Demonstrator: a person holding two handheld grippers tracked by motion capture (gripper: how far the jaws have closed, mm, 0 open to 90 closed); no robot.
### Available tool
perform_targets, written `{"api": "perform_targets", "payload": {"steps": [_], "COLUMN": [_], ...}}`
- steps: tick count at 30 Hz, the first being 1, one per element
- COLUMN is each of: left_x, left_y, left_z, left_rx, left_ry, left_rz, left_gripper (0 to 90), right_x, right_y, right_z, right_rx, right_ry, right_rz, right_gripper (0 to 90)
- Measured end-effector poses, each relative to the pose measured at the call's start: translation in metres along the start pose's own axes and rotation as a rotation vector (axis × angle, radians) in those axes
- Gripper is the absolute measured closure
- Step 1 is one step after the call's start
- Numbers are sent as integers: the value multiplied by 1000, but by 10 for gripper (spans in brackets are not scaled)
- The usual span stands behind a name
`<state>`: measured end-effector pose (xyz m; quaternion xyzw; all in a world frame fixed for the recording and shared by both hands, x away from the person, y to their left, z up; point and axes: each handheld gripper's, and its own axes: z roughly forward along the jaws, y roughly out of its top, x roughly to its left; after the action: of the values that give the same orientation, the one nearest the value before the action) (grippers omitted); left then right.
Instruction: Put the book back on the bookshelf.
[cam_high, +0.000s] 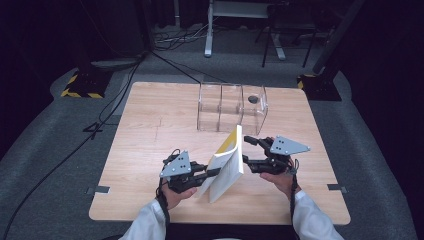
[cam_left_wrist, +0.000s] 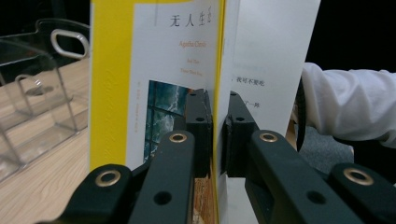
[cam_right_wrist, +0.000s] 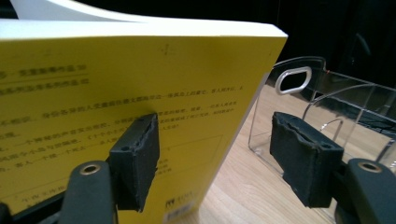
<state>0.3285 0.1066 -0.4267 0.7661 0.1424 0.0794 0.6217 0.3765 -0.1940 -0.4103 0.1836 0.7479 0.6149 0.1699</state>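
Yellow paperback book (cam_high: 227, 162) held upright and tilted above the wooden surface (cam_high: 145, 150), just in front of the clear plastic organizer (cam_high: 231, 107), which stands toward the far edge of the surface and is divided into three compartments; a small dark object (cam_high: 253, 99) lies in the compartment farthest to the right in the high view. Left tool (cam_high: 212, 173), at the book's left: its two black jaws are clamped tight on the front cover near its edge, with the white pages (cam_left_wrist: 266, 56) fanning out beside them, as the left gripper view shows. Right tool (cam_high: 248, 151), at the book's right: its jaws stand apart, one pad (cam_right_wrist: 135, 158) lying against the yellow back cover (cam_right_wrist: 116, 116), the other pad (cam_right_wrist: 303, 156) clear of the book with the organizer's slotted handle (cam_right_wrist: 293, 79) beyond it; the right tool grips nothing. Front cover of the book bears a white panel with printed text and a picture of sea waves (cam_left_wrist: 163, 112). White sleeves (cam_high: 312, 220) of the person enter from the near edge of the surface
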Motion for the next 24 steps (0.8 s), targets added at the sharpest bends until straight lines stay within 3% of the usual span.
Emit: {"api": "perform_targets", "payload": {"steps": [3,7,12,15,18,20,24], "left_x": [1,1,0,-2,-4,-5,-7], "left_y": [1,-1,-11,-15,-14,-16,-21], "left_z": [4,-10,-32,-39,-42,-43,-39], "left_rx": [-6,11,49,58,72,84,119], "left_ry": [-2,21,72,68,84,66,84], "left_rz": [6,20,10,14,25,21,0], "left_gripper": [821,818,821,797,722,614,416], "right_x": [0,3,24,37,44,48,48], "right_y": [2,1,-1,-3,-5,-6,-7], "right_z": [-2,-1,10,21,28,31,31], "right_rx": [-7,-3,66,92,106,115,115], "right_ry": [-5,19,50,53,47,25,19], "right_rz": [10,4,-93,-133,-145,-148,-144], "right_gripper": [367,349,306,300,302,294,284]}}
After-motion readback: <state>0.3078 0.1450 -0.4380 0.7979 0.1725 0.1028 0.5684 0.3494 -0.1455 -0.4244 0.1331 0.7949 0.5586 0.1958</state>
